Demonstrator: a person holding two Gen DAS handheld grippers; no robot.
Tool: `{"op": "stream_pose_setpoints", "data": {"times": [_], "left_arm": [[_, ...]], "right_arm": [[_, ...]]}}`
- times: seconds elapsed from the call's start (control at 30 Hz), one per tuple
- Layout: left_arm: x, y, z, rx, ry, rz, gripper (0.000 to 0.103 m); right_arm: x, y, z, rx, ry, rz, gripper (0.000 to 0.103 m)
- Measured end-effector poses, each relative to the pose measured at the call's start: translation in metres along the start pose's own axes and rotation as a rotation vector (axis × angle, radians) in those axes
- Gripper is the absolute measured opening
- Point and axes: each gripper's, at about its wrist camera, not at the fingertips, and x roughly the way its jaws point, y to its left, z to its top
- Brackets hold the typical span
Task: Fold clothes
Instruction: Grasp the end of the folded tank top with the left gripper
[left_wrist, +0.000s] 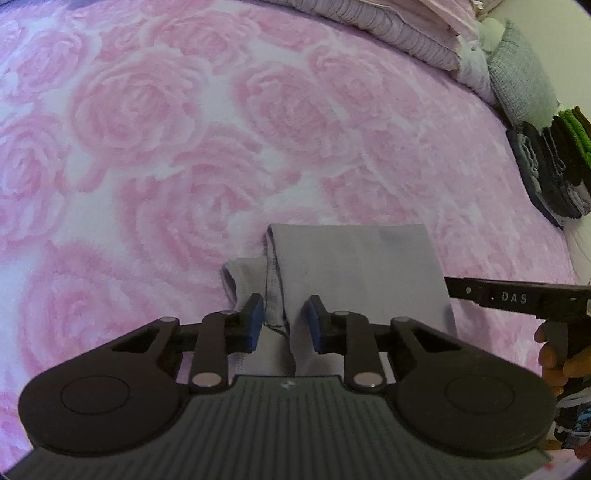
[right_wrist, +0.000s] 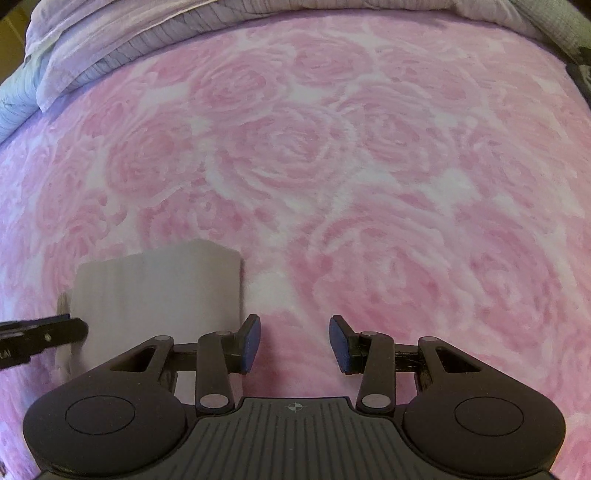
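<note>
Left gripper (left_wrist: 283, 326): jaws apart, straddling a raised seamed fold at the near edge of the folded lilac garment (left_wrist: 354, 266); not pinched.
Right gripper (right_wrist: 294, 341): jaws wide apart, nothing between, over bare rose-print blanket (right_wrist: 369, 166).
Garment: flat on blanket, long axis running away from left gripper; just left of right gripper.
Nearer: left.
Beyond: stack of folded clothes (left_wrist: 554, 166) at far right.

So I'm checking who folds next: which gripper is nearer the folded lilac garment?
Left. The left gripper hovers directly over the folded lilac garment, open fingers straddling its seamed edge. The right gripper sits open beside its right edge, over the rose blanket.
</note>
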Motion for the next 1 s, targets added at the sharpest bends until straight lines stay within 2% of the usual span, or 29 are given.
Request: {"op": "stream_pose_setpoints", "data": {"times": [0.03,0.07,0.1,0.3,0.4,0.57,0.77,0.9,1.0], "left_arm": [[-0.001,-0.001,-0.001,-0.005,-0.002,-0.002,0.018],[-0.002,-0.001,-0.001,-0.009,-0.003,-0.010,0.007],[-0.003,-0.002,-0.001,-0.012,-0.005,-0.014,0.003],[-0.033,-0.016,-0.010,-0.030,-0.089,-0.014,0.002],[-0.051,-0.019,-0.017,-0.038,-0.116,0.012,0.002],[-0.040,0.002,-0.019,-0.090,-0.078,0.055,0.002],[-0.024,0.007,-0.022,-0.054,-0.055,0.085,0.002],[-0.043,0.004,-0.024,-0.064,-0.097,0.071,0.002],[-0.035,0.006,-0.024,-0.066,-0.074,0.092,0.003]], "right_arm": [[0.002,0.002,0.003,-0.010,0.000,0.001,0.039],[0.005,0.004,0.006,-0.023,-0.002,0.001,0.038],[0.008,0.006,0.009,-0.038,-0.004,-0.001,0.038],[0.011,0.016,0.017,-0.098,-0.022,-0.011,0.038],[0.011,0.021,0.020,-0.128,-0.027,-0.015,0.039],[0.015,0.037,0.023,-0.192,-0.042,-0.020,0.038],[0.022,0.048,0.022,-0.264,-0.063,-0.051,0.039],[0.022,0.046,0.021,-0.267,-0.070,-0.040,0.039],[0.023,0.047,0.019,-0.282,-0.086,-0.036,0.039]]}}
